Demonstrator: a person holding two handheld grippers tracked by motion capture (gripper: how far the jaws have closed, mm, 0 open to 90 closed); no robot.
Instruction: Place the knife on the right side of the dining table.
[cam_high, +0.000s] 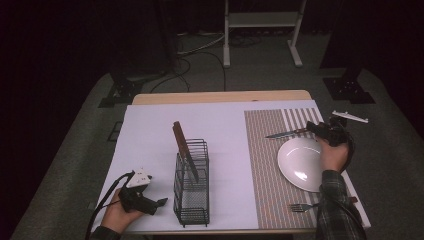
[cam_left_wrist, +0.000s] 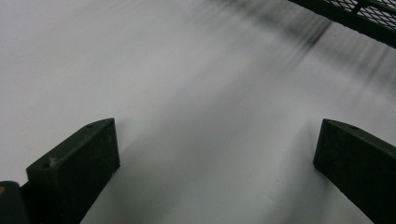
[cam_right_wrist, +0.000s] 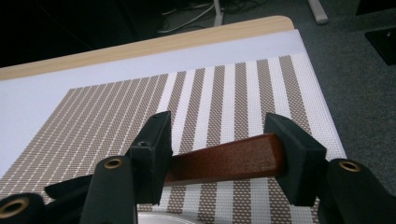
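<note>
A: Biggest first. Table (cam_high: 150, 125), white sheet on it, striped mat (cam_high: 265, 165) on its right half. Where's the right claw?

B: Right claw (cam_high: 320, 128) sits over the mat's far right corner, just beyond the plate (cam_high: 300, 165). In the right gripper view its jaws stand on either side of the knife's brown handle (cam_right_wrist: 229, 161).

A: Gripped?

B: Jaws about half open. One end of the handle is tucked behind the left jaw and the right jaw looks against its end face; can't tell if the pads press. Knife (cam_high: 285, 133) lies flat on the mat, blade pointing left, away from the claw.

A: Rack?

B: Black wire rack (cam_high: 191, 185) well left of the right claw, just right of the left claw. A second knife (cam_high: 184, 150) with a brown handle stands tilted in it.

A: Left claw?

B: Left claw (cam_high: 157, 202) at the near left edge, low over the white sheet. Left gripper view: jaws wide apart, nothing between them, rack mesh (cam_left_wrist: 355, 18) at the top right corner.

A: Smallest?

B: Fork (cam_high: 302, 206) on the mat, near side of the plate, well short of the right claw, next to the sleeve (cam_high: 335, 200).
</note>
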